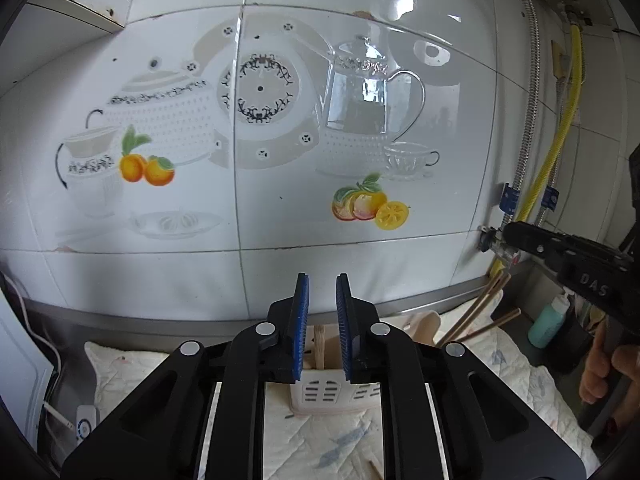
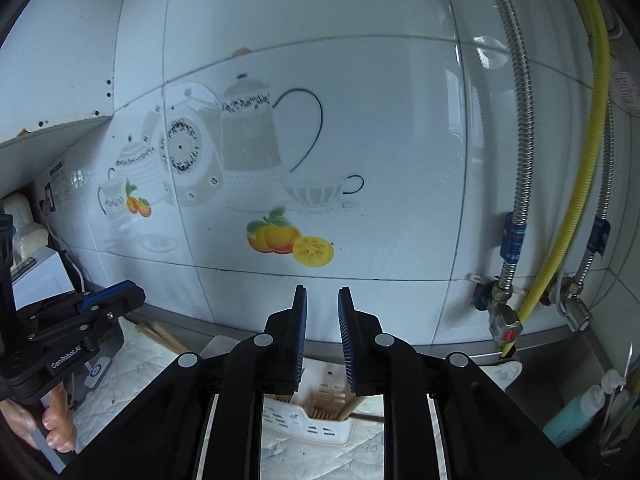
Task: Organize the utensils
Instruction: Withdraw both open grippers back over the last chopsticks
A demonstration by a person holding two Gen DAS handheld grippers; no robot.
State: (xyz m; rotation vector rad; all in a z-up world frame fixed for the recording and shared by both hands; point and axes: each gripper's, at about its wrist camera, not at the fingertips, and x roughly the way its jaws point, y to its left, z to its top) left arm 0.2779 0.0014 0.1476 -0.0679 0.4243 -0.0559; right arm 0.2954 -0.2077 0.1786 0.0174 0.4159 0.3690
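Left gripper (image 1: 322, 280) reads "GenRobot.AI", right gripper (image 2: 322, 292) "DAS", possibly cut off. Both slightly spread, empty, above the white basket (image 2: 316, 430).

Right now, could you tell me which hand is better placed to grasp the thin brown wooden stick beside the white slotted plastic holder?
Probably the right: the thin brown wooden stick lies just below the right gripper, whose jaws stand apart and empty; the left gripper sits further off.
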